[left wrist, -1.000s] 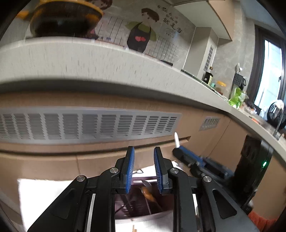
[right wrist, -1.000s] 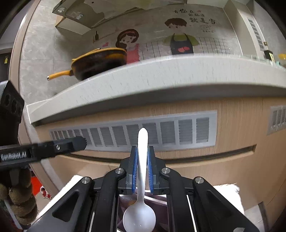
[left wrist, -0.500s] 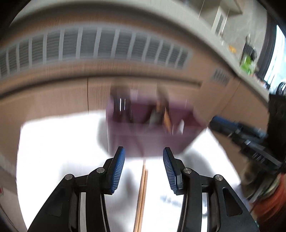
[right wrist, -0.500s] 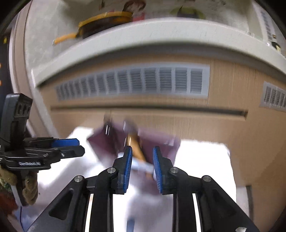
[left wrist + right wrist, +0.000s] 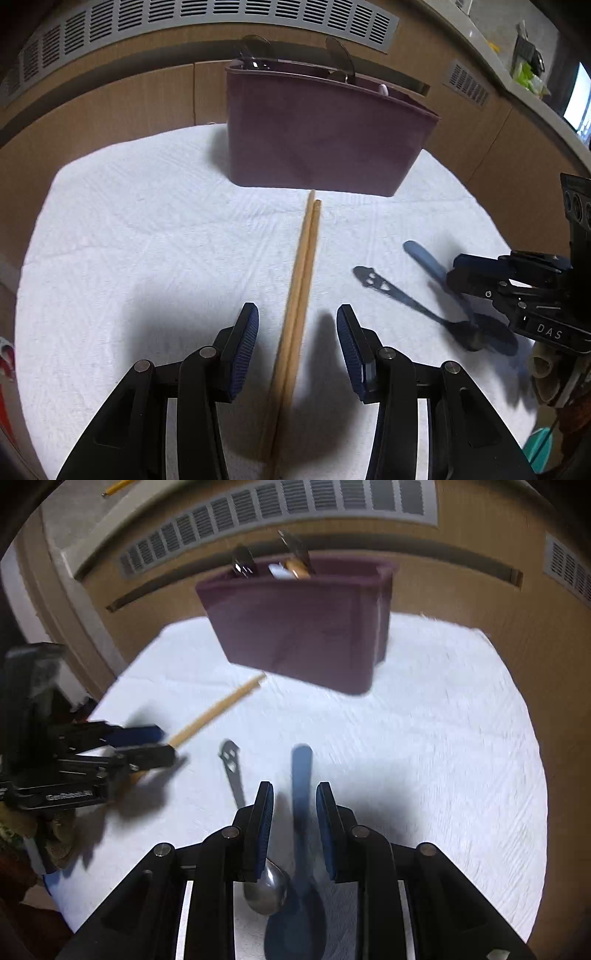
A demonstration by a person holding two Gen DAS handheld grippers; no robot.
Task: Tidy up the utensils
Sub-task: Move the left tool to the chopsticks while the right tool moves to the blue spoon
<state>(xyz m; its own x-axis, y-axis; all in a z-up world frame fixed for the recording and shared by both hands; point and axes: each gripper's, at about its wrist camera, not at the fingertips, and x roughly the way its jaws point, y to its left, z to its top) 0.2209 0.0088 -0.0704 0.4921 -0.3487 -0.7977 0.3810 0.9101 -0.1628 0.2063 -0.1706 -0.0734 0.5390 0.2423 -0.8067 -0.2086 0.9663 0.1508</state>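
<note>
The utensils are being sorted into a maroon holder (image 5: pixel 325 136) that is standing on a white cloth (image 5: pixel 147 229) spread over the counter, close to the wooden cabinet front (image 5: pixel 110 99). The job is being judged as partly done: several handles, metal and wooden, are already seen rising out of the holder's top, while three items are still lying loose on the cloth.

A pair of wooden chopsticks (image 5: pixel 301 273) is lying side by side in front of the holder, their far tips just short of its base. The left gripper (image 5: pixel 297 347) is being held over them with its jaws spread, one pad on each side of the pair and neither touching it; these jaws have just been opening.

To the right, a blue spoon (image 5: pixel 301 812) and a metal spoon (image 5: pixel 236 786) with a cut-out handle are lying near each other, their bowls almost touching. The right gripper (image 5: pixel 294 823) is being held over the blue spoon's handle, jaws parted and having just been opening, with the handle lined up between them but not pinched.

Both pickups are therefore being judged as not yet made, and the chopsticks and two spoons are left to be placed.
</note>
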